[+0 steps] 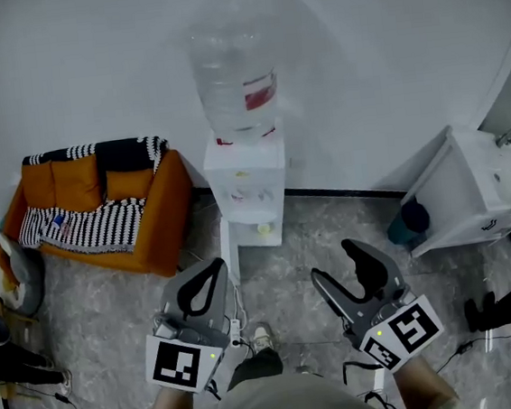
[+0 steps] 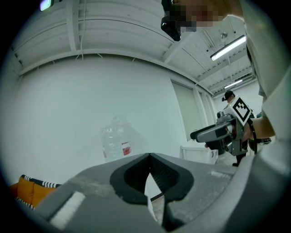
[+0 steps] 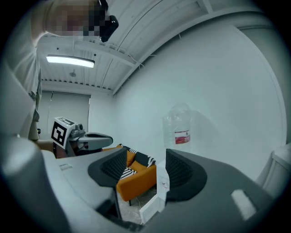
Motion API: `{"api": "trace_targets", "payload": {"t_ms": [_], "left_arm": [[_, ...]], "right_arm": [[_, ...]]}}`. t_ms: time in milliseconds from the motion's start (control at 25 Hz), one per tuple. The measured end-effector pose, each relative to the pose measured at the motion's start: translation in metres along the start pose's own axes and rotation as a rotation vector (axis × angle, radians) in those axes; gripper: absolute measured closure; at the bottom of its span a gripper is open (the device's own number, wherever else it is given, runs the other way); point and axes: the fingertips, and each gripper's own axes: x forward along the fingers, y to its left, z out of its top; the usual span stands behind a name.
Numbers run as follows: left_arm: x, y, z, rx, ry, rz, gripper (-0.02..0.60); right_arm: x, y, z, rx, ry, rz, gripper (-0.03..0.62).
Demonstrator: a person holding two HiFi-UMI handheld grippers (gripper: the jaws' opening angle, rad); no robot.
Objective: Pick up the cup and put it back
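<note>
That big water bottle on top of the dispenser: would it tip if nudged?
Probably top-heavy: the water bottle sits upended high on the narrow dispenser. Its clear plastic looks smooth, so likely slippery. Its weight depends on how full it is, which I cannot tell.

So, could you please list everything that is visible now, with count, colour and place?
water dispenser: one, white, at the wall, centre.
bottle: one, clear, red label, on the dispenser.
small object: one, yellowish, in the dispenser's niche; maybe a cup.
sofa: one, orange, left of the dispenser.
blanket: one, black-and-white striped, on the sofa.
cabinet: one, white, at right.
dark object: one, teal, beside the cabinet; unclear what.
left gripper: one, grey, lower left, jaws together, empty.
right gripper: one, grey, lower right, jaws apart, empty.
</note>
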Motion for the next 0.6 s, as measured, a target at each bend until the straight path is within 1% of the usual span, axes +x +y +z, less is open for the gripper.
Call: {"api": "trace_targets", "payload": {"t_ms": [160, 320, 600], "left_arm": [[0.021, 0.036, -0.005, -0.003, 0.000, -0.025, 0.580], [0.037, 0.065, -0.012, -0.011, 0.006, -0.044, 0.580], [0.057, 0.092, -0.019, -0.024, -0.001, -0.046, 0.580]], "right_arm": [[0.044, -0.006, 0.004, -0.007, 0.010, -0.022, 0.322], [0.073, -0.010, 0.007, -0.010, 0.007, -0.048, 0.329], [0.108, -0.022, 0.004, -0.013, 0.022, -0.060, 0.329]]}}
